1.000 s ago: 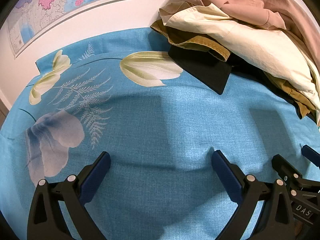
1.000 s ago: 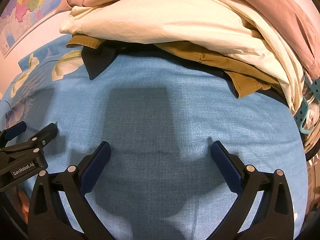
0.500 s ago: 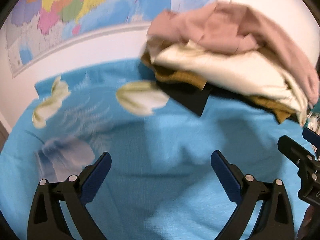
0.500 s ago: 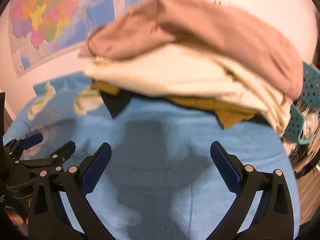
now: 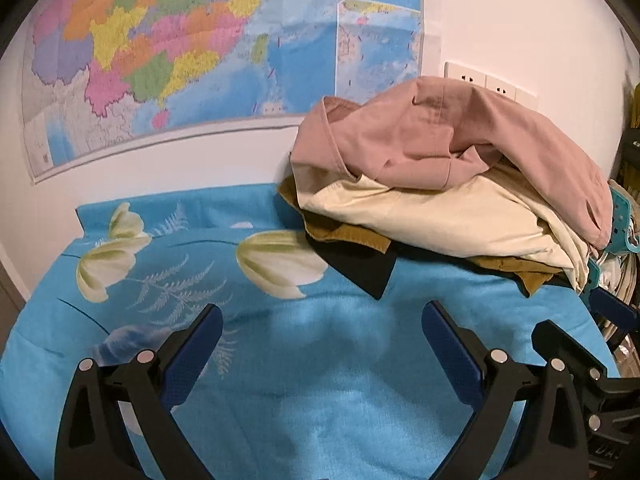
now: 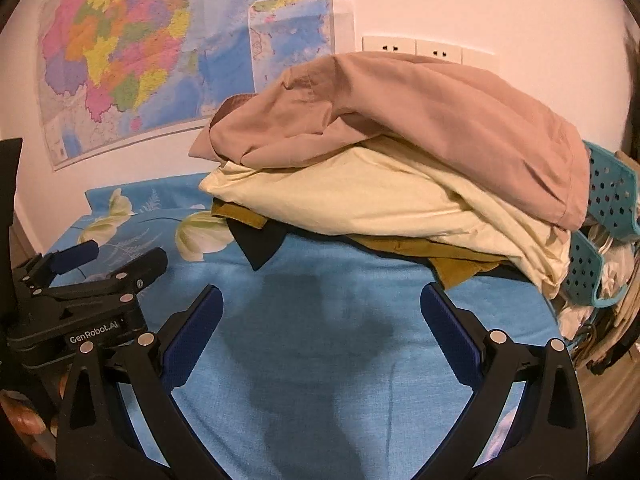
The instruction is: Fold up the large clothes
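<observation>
While both grippers hang above the blue floral sheet [image 5: 280, 360], neither holds anything. Left gripper [image 5: 320, 344]: blue-padded fingers spread wide, nothing between them, sheet visible through the gap. Right gripper [image 6: 320, 320]: likewise spread wide and empty, with its shadow on the cloth beneath. In the right wrist view the left gripper appears at the left edge, close beside the right one, its fingers parted.

Pile of clothes [image 5: 440, 192] sits at the far right of the sheet, against the white wall, apart from both grippers. Layers, top down: a pink garment [image 6: 420, 112], a cream garment [image 6: 360, 200], a mustard-brown garment [image 6: 452, 260], and a black garment [image 6: 260, 244] whose corner juts out onto the sheet at the front left of the pile.

A teal perforated basket [image 6: 608, 188] stands at the right, touching the pile's edge. A coloured map [image 5: 160, 48] and wall sockets [image 6: 416, 50] are on the wall behind.
</observation>
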`<act>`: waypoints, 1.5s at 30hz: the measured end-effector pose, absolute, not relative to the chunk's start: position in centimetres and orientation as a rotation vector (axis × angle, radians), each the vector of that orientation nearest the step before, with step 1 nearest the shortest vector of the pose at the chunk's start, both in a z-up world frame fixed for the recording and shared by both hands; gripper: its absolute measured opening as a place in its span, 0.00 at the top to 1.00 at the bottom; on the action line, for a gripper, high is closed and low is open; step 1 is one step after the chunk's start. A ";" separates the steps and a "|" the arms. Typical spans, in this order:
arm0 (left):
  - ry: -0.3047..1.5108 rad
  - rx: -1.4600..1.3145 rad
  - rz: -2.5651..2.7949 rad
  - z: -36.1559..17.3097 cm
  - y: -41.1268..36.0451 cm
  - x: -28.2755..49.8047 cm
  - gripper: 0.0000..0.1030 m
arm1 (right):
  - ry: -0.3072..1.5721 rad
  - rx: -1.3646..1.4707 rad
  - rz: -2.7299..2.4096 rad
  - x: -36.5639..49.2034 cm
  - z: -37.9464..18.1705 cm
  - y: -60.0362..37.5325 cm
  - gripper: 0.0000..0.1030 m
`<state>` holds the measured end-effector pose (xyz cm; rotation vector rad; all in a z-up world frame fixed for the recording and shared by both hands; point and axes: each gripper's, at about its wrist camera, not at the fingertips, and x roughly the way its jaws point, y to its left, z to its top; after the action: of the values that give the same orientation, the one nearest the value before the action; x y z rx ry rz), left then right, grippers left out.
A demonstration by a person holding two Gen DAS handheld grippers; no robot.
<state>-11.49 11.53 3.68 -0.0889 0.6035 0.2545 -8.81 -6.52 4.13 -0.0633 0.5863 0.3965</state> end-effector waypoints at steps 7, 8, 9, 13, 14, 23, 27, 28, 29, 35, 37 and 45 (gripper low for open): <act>0.599 -0.087 0.251 3.9 11.5 -11.5 0.06 | 0.580 -0.056 0.391 -8.8 4.5 -6.7 0.05; 0.598 -0.090 0.251 4.0 11.5 -11.5 0.06 | 0.580 -0.059 0.389 -8.8 4.5 -6.7 0.05; 0.597 -0.093 0.248 4.0 11.5 -11.4 0.06 | 0.578 -0.060 0.385 -8.8 4.6 -6.7 0.05; 0.593 -0.096 0.252 4.2 11.5 -11.4 0.06 | 0.575 -0.058 0.381 -8.8 4.6 -6.8 0.05; 0.591 -0.097 0.253 4.2 11.5 -11.4 0.06 | 0.576 -0.059 0.382 -8.8 4.6 -6.8 0.05; 0.581 -0.083 0.253 4.3 11.1 -11.6 0.06 | 0.567 -0.052 0.387 -8.9 4.7 -7.0 0.05; 0.576 -0.082 0.253 4.4 11.0 -11.7 0.06 | 0.566 -0.054 0.384 -8.9 4.8 -7.0 0.05; 0.575 -0.081 0.250 4.4 11.0 -11.8 0.06 | 0.563 -0.053 0.383 -8.9 4.8 -7.0 0.05; 0.577 -0.083 0.246 4.4 11.0 -11.7 0.06 | 0.562 -0.054 0.385 -8.9 4.9 -7.0 0.05; 0.574 -0.090 0.243 4.5 10.9 -12.0 0.06 | 0.553 -0.060 0.386 -9.2 5.1 -6.8 0.05; 0.574 -0.092 0.242 4.6 10.9 -12.0 0.06 | 0.551 -0.064 0.384 -9.2 5.2 -6.8 0.05; 0.557 -0.074 0.248 4.6 10.6 -12.3 0.06 | 0.560 -0.058 0.388 -9.3 5.1 -6.7 0.05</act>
<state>-12.27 10.59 4.59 -0.0742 0.5569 0.2475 -9.33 -6.70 5.09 -0.0582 0.5602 0.3877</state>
